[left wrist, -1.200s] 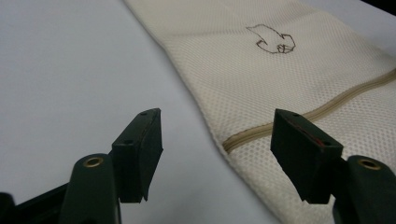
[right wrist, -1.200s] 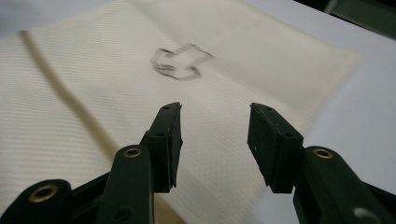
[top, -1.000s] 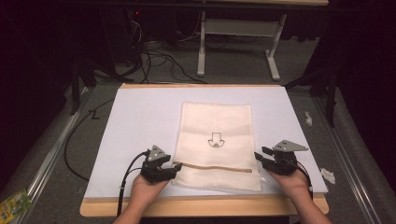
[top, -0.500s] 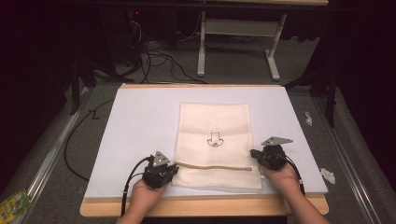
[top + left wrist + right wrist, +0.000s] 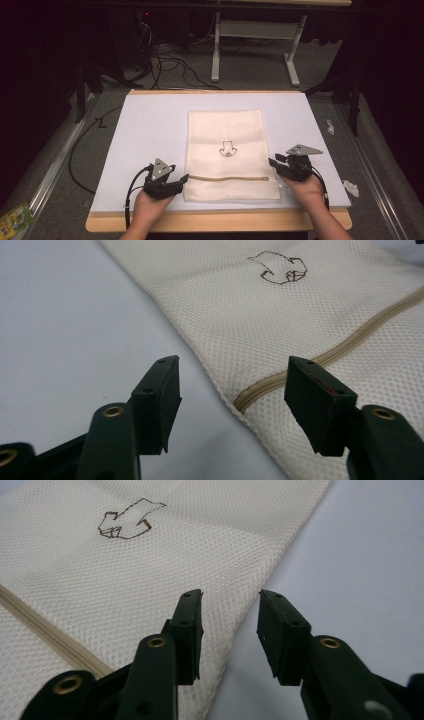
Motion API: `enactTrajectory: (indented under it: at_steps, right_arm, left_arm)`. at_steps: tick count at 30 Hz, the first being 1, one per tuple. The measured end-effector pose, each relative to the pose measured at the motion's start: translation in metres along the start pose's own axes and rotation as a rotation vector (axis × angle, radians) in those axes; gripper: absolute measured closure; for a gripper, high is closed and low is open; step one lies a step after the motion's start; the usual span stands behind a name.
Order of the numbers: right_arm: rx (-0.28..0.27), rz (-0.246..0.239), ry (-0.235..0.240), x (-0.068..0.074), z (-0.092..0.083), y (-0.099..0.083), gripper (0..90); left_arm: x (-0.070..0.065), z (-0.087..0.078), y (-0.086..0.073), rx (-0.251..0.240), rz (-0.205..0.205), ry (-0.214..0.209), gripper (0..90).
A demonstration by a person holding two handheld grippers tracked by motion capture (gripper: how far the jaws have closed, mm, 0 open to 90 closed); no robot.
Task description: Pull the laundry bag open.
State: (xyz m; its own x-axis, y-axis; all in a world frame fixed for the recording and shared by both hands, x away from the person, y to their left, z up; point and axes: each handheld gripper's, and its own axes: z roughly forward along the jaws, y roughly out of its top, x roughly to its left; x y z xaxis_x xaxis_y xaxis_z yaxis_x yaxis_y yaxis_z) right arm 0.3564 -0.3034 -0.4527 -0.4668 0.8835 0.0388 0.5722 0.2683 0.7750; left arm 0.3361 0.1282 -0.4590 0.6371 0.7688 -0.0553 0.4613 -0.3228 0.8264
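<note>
A cream mesh bag [image 5: 227, 150] lies flat on the white board [image 5: 145, 130], with a small dark embroidered figure [image 5: 227, 149] and a tan zipper [image 5: 227, 178] running across its near part. My left gripper [image 5: 179, 180] sits at the bag's left edge by the zipper's end, jaws open; in the left gripper view [image 5: 232, 385] the zipper end [image 5: 245, 399] lies between them. My right gripper [image 5: 274, 165] rests at the bag's right edge, jaws open a little over that edge [image 5: 230, 625]. The mesh bag [image 5: 125, 580] holds nothing I can see.
The white board lies on a wooden tabletop [image 5: 215, 220]. Cables [image 5: 165, 55] and a white table frame [image 5: 255, 45] stand on the floor beyond. Scraps of white paper [image 5: 350, 187] lie right of the board, and a green packet [image 5: 12, 220] at the lower left.
My right gripper has moved left and forward to the bag's right edge. My left gripper has shifted slightly toward the zipper's left end.
</note>
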Motion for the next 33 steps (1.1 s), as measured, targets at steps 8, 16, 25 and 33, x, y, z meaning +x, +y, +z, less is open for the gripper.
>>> enactTrajectory:
  at_steps: [8, 16, 25, 33]
  right_arm:
    - [-0.031, 0.012, -0.016, 0.0, -0.023, -0.011, 51.4]
    - [0.038, 0.038, 0.032, 0.007, -0.036, -0.042, 55.9]
    - [0.103, 0.091, 0.087, 0.008, -0.011, -0.037, 63.2]
    - [0.103, 0.03, 0.077, 0.013, -0.011, -0.038, 80.3]
  left_arm:
    - [0.012, -0.014, 0.002, -0.041, -0.002, 0.041, 32.9]
    - [0.016, -0.014, -0.002, -0.048, 0.004, 0.045, 38.7]
    - [0.012, -0.015, -0.002, -0.05, 0.006, 0.037, 37.5]
    - [0.011, -0.013, 0.0, -0.047, -0.017, 0.025, 37.0]
